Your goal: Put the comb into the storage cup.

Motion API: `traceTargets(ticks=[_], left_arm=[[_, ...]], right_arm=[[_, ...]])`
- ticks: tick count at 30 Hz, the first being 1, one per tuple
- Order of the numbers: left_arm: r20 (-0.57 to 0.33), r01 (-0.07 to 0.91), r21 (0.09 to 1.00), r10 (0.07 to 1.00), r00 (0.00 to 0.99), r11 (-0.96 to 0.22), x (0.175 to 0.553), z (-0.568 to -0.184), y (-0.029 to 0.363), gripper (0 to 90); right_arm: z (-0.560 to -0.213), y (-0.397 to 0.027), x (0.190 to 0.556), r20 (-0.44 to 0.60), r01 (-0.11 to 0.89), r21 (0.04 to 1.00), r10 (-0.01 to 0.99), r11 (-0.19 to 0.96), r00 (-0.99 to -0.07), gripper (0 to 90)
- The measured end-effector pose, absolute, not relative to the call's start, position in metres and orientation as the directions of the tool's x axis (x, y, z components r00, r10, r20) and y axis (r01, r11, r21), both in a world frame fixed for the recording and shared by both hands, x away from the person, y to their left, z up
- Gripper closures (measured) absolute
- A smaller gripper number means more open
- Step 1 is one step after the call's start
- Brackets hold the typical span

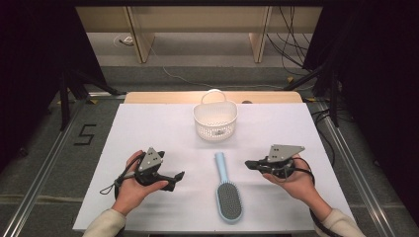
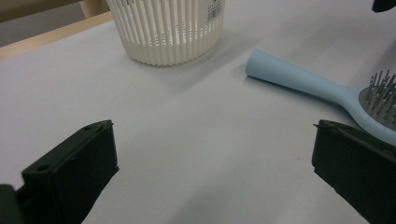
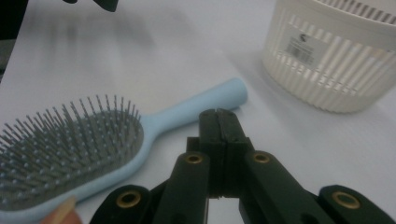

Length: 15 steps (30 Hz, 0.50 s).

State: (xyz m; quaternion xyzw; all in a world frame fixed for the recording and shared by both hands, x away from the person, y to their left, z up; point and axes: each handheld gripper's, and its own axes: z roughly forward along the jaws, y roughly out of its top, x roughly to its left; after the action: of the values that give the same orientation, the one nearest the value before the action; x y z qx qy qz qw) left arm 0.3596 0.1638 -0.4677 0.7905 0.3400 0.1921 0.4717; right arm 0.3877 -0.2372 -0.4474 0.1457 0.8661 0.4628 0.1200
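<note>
Right claw (image 3: pixel 218 114) shut beside hairbrush (image 3: pixel 93 144)

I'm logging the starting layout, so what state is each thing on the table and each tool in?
hairbrush: lying flat, bristles up, handle toward the basket, untouched.
basket: upright, handle raised, apart from the hairbrush; what's inside cannot be told.
left tool: jaws wide open, nothing between them.
right tool: jaws shut together, holding nothing, beside the hairbrush.

Bright, even overhead light on the white table (image 1: pixel 148 133); dark surroundings; soft shadows; close views slightly blurred.
</note>
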Motion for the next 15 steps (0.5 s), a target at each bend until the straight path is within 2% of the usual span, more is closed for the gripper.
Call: traceTargets(ticks=[7, 15], left_arm=[[-0.018, 0.359, 0.876, 0.720, 0.694, -0.324, 0.360, -0.468, 0.164, 0.0], [-0.022, 0.359, 0.877, 0.719, 0.694, -0.319, 0.360, -0.468, 0.165, 0.0]], right_arm=[[-0.449, -0.178, 0.409, -0.098, 0.086, 0.765, 0.248, 0.638, -0.964, 90.0], [-0.458, -0.135, 0.424, -0.117, 0.055, 0.692, 0.187, 0.719, -0.975, 90.0]])
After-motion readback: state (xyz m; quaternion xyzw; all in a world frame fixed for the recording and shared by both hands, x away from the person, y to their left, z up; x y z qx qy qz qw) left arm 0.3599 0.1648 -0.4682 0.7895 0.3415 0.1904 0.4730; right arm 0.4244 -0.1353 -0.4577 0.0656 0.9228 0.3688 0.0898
